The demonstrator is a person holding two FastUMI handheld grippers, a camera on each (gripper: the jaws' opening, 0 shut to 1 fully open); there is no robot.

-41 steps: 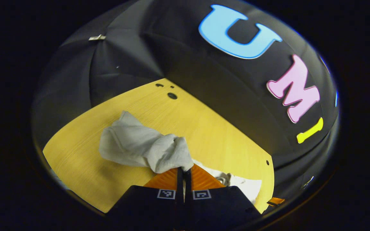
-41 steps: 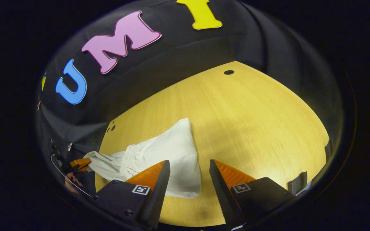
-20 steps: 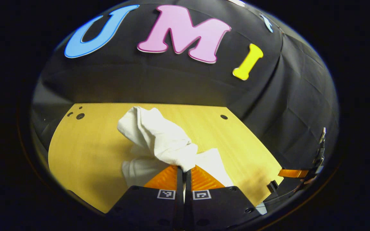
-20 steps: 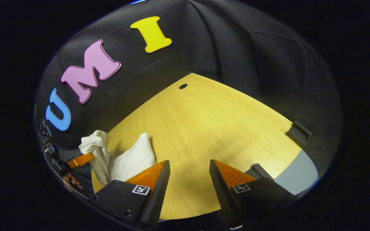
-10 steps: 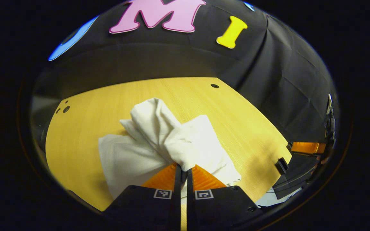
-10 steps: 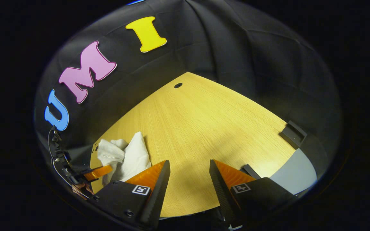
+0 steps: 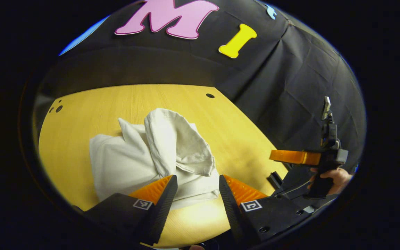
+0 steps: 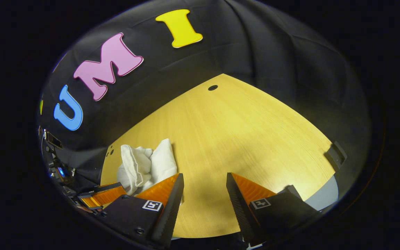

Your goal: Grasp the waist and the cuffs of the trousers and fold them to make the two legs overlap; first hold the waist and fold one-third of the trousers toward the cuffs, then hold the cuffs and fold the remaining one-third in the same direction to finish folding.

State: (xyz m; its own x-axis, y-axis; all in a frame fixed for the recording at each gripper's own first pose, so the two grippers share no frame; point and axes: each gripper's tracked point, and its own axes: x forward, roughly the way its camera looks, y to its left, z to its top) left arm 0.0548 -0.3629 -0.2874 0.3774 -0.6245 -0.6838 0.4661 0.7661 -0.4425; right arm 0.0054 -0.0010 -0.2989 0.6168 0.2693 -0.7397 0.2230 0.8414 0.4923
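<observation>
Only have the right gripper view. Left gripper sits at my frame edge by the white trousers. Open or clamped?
Observer: Open. In the left gripper view, the left gripper has its fingers spread, and the trousers lie on the table ahead of them, not pinched.
Operator: Shape of the bundle?
Observer: Bunched, not flat. One lobe drapes over the top of the pile.
Operator: My gripper visible there?
Observer: Yes. The right gripper is at the far right of that view, with a hand on its handle.

Trousers (image 7: 141, 156): soft matt cloth, creased, fine woven look. Table (image 8: 241, 139): wood-grain top, smooth, slight sheen. Booth wall (image 7: 290, 86): matt cloth w/ fold creases.
</observation>
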